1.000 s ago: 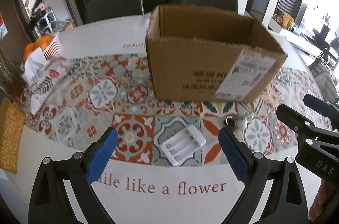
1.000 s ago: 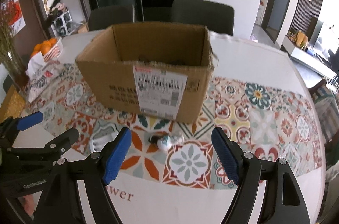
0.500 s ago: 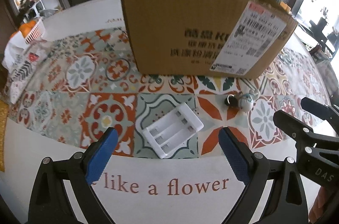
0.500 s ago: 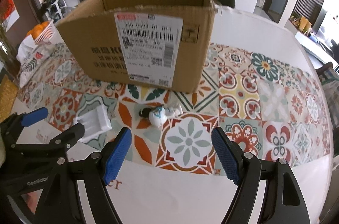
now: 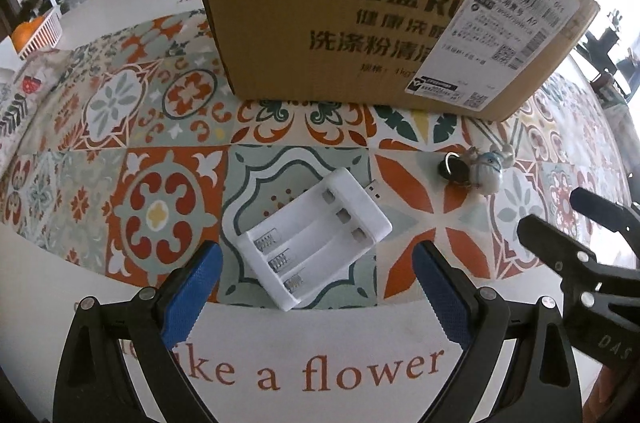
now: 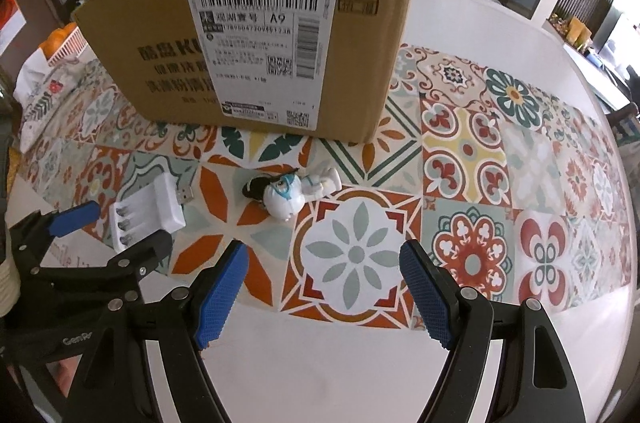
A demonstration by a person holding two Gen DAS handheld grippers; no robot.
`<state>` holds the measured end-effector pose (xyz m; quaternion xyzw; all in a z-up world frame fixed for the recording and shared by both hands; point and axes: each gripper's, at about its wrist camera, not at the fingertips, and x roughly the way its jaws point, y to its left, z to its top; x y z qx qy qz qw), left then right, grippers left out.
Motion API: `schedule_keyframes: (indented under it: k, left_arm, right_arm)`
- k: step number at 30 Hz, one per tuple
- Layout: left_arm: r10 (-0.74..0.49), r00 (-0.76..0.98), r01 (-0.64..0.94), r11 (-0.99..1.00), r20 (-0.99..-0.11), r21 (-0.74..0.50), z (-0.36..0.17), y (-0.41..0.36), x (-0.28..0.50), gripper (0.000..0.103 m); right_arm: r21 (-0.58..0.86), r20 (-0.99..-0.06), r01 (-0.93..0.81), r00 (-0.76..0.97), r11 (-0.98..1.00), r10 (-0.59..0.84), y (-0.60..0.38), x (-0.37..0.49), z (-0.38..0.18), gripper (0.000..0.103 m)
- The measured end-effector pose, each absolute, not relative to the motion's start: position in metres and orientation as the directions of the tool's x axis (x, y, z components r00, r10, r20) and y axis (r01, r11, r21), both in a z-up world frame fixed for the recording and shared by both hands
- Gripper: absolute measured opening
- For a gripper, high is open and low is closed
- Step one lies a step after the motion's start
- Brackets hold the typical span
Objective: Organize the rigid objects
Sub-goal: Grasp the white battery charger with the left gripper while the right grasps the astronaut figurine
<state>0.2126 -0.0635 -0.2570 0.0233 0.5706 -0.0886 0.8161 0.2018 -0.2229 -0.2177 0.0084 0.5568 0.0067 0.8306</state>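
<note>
A white battery charger [image 5: 314, 238] lies flat beside a toppled small figurine [image 6: 292, 190], before the cardboard box [image 6: 256, 35].

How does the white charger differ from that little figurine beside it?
The charger is flat, boxy and all white, with three empty battery slots; the figurine is rounded, with a big head and a black part. The charger is larger. Both lie on the patterned cloth before the box.
</note>
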Motion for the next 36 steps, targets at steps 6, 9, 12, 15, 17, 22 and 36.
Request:
schedule_keyframes:
  k: [6,9,12,15,17,22,36]
  left_arm:
    - [-0.100,0.325,0.159,0.986,-0.940,-0.050,-0.267,-0.064,0.222,0.097]
    - [-0.103,0.317,0.153,0.987,-0.943,-0.056,-0.271,-0.064,0.226,0.097]
    - [-0.093,0.320,0.154,0.987,-0.943,-0.045,-0.274,-0.064,0.228,0.096]
    - [-0.089,0.330,0.158,0.987,-0.940,-0.038,-0.275,-0.064,0.228,0.092]
    - [-0.091,0.337,0.164,0.986,-0.937,-0.037,-0.274,-0.064,0.227,0.088]
    - [-0.107,0.337,0.170,0.984,-0.935,-0.051,-0.271,-0.064,0.223,0.088]
    - [-0.041,0.447,0.216,0.974,-0.894,0.064,-0.241,-0.062,0.210,0.088]
  right_arm:
    - [0.016,-0.932,0.001,0.362,1.000,0.014,-0.222,0.208,-0.224,0.078]
    - [0.012,-0.934,0.001,0.358,1.000,0.011,-0.222,0.210,-0.226,0.078]
    - [0.012,-0.936,0.002,0.352,1.000,0.011,-0.222,0.212,-0.228,0.078]
    - [0.014,-0.937,0.003,0.350,1.000,0.012,-0.223,0.212,-0.229,0.078]
    - [0.018,-0.937,0.003,0.349,1.000,0.016,-0.223,0.211,-0.230,0.078]
    - [0.024,-0.936,0.002,0.352,1.000,0.022,-0.224,0.211,-0.230,0.078]
    - [0.093,-0.898,-0.056,0.427,0.994,0.108,-0.222,0.217,-0.226,0.078]
